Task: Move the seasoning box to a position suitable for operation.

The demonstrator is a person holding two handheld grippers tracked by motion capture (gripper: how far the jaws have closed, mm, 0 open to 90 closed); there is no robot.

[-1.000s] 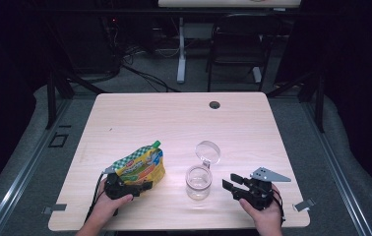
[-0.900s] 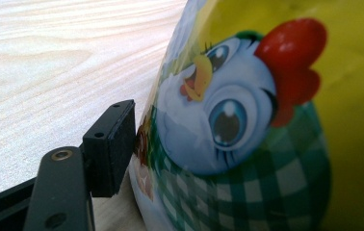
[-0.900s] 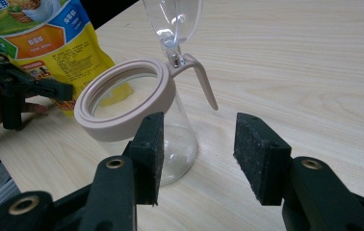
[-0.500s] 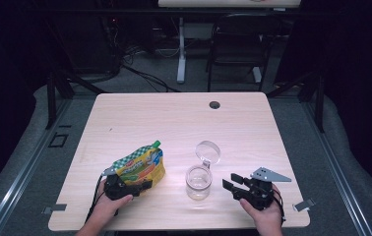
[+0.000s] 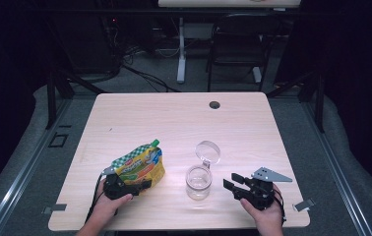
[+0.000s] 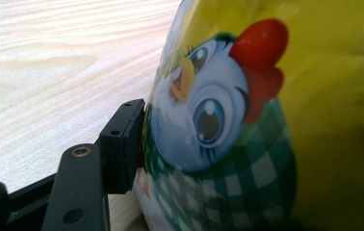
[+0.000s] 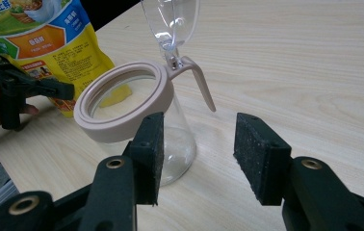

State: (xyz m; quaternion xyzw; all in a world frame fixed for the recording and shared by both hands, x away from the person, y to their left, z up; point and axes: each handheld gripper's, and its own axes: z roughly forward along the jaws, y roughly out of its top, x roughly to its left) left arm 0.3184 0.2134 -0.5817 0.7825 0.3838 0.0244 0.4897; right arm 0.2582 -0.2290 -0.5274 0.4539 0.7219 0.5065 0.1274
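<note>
A yellow snack pouch (image 5: 142,164) with a green checked top lies on the table at the front left; its cartoon chick print (image 6: 247,120) is close up in the left gripper view. My left gripper (image 5: 142,183) has just been closing its jaws with the pouch's lower end between them, and one pad (image 6: 122,144) presses against the pouch's side. A clear glass jar (image 5: 198,183) with a pinkish rim (image 7: 122,103) stands at front centre, its hinged clear lid (image 5: 207,151) flipped back. My right gripper (image 7: 199,154) is open just right of the jar, with nothing between its pads.
The wooden table (image 5: 174,118) has a round cable hole (image 5: 214,104) near its far edge. A dark chair (image 5: 233,39) and cables sit on the floor beyond. The person's hands come in over the table's front edge.
</note>
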